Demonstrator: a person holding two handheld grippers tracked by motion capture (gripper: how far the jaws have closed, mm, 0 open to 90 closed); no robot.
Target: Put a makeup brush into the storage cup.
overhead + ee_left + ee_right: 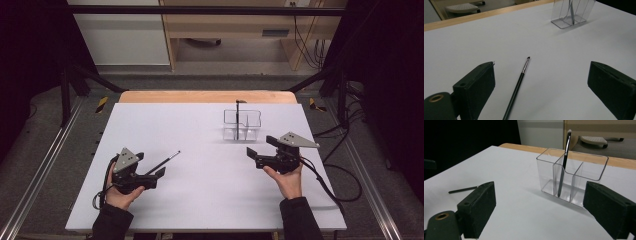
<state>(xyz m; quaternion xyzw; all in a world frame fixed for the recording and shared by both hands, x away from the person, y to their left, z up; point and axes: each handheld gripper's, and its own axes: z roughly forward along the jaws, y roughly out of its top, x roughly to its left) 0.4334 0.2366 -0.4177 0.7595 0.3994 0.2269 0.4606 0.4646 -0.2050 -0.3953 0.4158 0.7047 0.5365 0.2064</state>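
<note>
- Nearest, the left claw (161, 172) sits in the person's hand low over the white bench (200, 200), its two blocky matte-black jaws spread wide with nothing pressed between them.
- Just ahead of it, a thin brush (517, 85) lies flat on the bench: a slim, straight, glossy black handle, a short silvery ferrule and a small dark tip. In the left gripper view its long axis runs away from the claw, between the jaws, with the tip at the far end; in the high view (164, 162) it slants up and to the right.
- On the right, the right claw (251, 152) stands wide, holding nothing, its jaws aimed towards the organiser.
- Further off, a clear plastic organiser (594, 170) rests on the bench, boxy with thin see-through walls and inner dividers.
- In its middle compartment a second brush (564, 162) stands almost upright, leaning slightly, black handle down and pale bristles up above the rim.
</note>
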